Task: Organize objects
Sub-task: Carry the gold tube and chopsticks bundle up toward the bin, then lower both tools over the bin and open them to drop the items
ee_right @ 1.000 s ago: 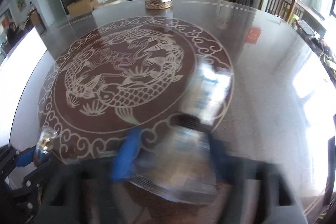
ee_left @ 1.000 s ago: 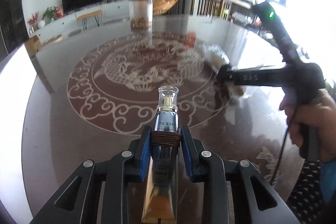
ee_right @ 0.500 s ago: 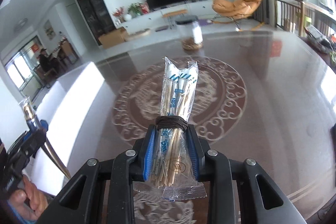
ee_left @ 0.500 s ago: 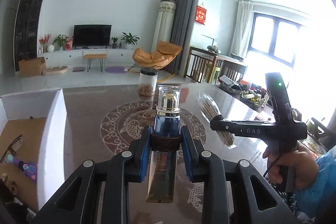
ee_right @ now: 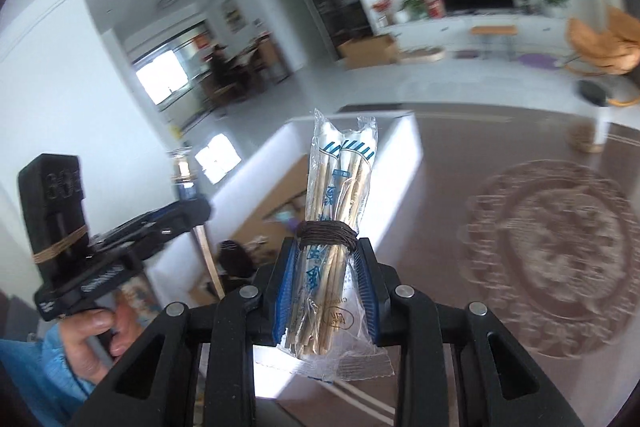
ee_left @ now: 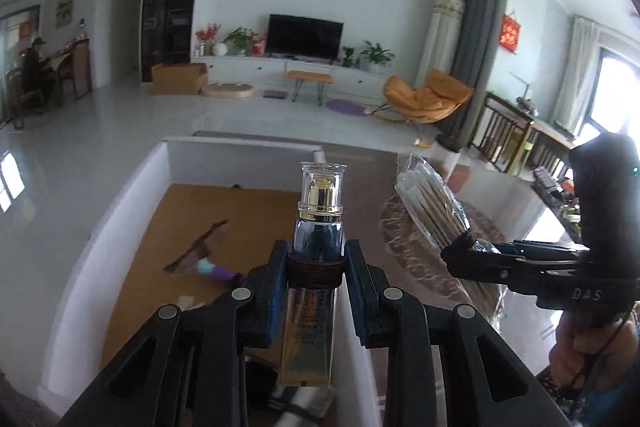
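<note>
My left tool (ee_left: 316, 261) grips the cosmetic tube (ee_left: 310, 307), my right tool (ee_right: 326, 267) the chopstick packet (ee_right: 336, 223); both have lifted off the tabletop (ee_right: 520, 187) toward the box (ee_left: 120, 211).

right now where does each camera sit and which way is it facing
Left wrist: sits on the left gripper, looking along its fingers over the white box toward the TV wall; it holds a cosmetic pump bottle, with the right gripper and right hand alongside.
Right wrist: sits on the right gripper, facing the box and table; it holds packaged chopsticks, with the left gripper alongside.
Shared: box, table, both grippers, both held items.
</note>
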The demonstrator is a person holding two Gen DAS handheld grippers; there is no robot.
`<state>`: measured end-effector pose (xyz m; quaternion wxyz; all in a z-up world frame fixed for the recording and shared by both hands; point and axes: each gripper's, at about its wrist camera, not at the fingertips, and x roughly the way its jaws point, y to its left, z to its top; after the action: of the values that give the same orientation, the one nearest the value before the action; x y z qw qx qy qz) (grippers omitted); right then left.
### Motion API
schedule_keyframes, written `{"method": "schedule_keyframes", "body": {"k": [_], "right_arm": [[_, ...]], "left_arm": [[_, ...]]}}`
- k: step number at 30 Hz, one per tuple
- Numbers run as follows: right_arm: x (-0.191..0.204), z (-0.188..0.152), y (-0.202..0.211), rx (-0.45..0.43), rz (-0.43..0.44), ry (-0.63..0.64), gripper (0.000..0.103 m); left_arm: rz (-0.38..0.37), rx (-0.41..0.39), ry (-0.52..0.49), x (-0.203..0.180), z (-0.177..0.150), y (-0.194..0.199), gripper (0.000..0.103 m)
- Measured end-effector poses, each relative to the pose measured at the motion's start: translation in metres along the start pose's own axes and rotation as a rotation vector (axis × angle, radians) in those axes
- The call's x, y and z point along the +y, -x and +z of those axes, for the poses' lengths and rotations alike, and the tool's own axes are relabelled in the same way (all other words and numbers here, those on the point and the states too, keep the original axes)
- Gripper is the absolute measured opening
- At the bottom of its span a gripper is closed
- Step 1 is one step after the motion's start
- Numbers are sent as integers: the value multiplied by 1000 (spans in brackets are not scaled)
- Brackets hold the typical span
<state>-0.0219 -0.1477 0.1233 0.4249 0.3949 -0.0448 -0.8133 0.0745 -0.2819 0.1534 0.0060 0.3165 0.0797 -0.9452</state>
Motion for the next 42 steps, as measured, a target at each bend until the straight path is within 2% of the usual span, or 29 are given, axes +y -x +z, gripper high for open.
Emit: {"method": "schedule_keyframes", "body": {"k": [3, 5, 8, 10, 12, 13, 14, 15, 16, 18, 20, 21, 22, 25, 28, 32, 35, 42], "right_arm": [[22, 4, -47, 81, 45, 31, 30], [29, 5, -81, 138, 70, 34, 30], [30, 2, -132, 226, 48, 32, 32], [26, -3, -160, 293, 35, 33, 38], [21, -5, -170, 313, 20, 35, 43], [18, -4, -170, 310, 20, 46, 45], [16, -2, -166, 300, 23, 58, 51], [15, -1, -160, 283, 14, 68, 60], [17, 4, -156, 270, 1, 78, 63], [20, 14, -146, 248, -15, 98, 75], [24, 24, -138, 235, -58, 128, 79], [25, 27, -134, 236, -81, 142, 81], [26, 31, -132, 240, -100, 153, 81], [26, 37, -128, 260, -126, 171, 82], [32, 41, -128, 284, -152, 197, 83], [39, 38, -113, 305, -198, 237, 84], [42, 37, -117, 320, -206, 237, 84], [55, 32, -126, 334, -214, 287, 84]], "left_arm": [[81, 97, 11, 31, -10, -27, 28], [97, 160, 24, 44, -17, -49, 28], [128, 248, 56, 58, -24, -89, 29], [167, 282, 69, 71, -26, -102, 30], [183, 289, 59, 75, -26, -105, 42], [198, 282, 48, 74, -26, -103, 63], [231, 260, 33, 71, -25, -97, 79], [267, 224, 16, 66, -24, -90, 83], [305, 177, -5, 60, -22, -82, 88], [378, 88, -11, 45, -19, -60, 102], [435, 17, 43, 41, -15, -45, 103], [441, 1, 76, 39, -15, -40, 103], [431, 11, 109, 40, -17, -37, 103], [412, 144, 195, 43, -20, -41, 103], [430, 187, 198, 43, -20, -44, 103], [453, 170, 219, 39, -28, -32, 103], [473, 191, 200, 38, -27, -31, 103], [525, 180, 200, 43, -27, -24, 103]]}}
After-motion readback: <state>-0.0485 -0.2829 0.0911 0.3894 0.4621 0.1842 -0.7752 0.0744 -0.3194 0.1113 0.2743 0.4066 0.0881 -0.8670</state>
